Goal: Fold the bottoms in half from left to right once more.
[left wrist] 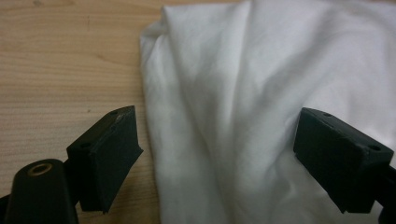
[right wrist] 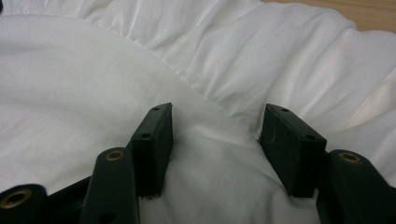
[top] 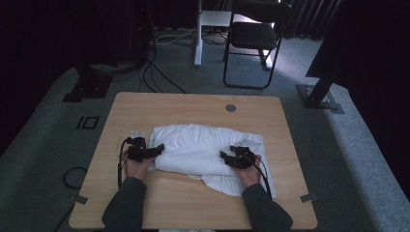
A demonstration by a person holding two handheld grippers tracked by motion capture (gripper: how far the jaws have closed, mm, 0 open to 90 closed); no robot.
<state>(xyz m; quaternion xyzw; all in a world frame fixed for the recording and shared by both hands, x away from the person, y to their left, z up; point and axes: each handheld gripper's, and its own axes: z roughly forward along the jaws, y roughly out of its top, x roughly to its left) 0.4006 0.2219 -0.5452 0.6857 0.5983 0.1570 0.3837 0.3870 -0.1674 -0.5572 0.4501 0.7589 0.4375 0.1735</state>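
A white cloth (top: 203, 145) lies bunched and loosely rolled in the middle of the wooden table (top: 169, 104). My left gripper (top: 159, 149) is at the cloth's left end and stands open. In the left gripper view the cloth (left wrist: 243, 93) runs up between the wide jaws of this gripper (left wrist: 217, 116); one jaw is over bare wood, the other over fabric, and neither presses. My right gripper (top: 224, 155) rests on the cloth's right part. In the right gripper view a raised fold of cloth (right wrist: 93, 70) fills the gap of that gripper (right wrist: 217, 112), touching both pads.
A round grommet (top: 230, 108) sits near the table's far edge. Beyond the table, a black folding chair (top: 254, 34), a white post (top: 198, 38), floor cables (top: 159, 77) and two black stand bases (top: 89, 87) (top: 319, 96) stand on grey carpet.
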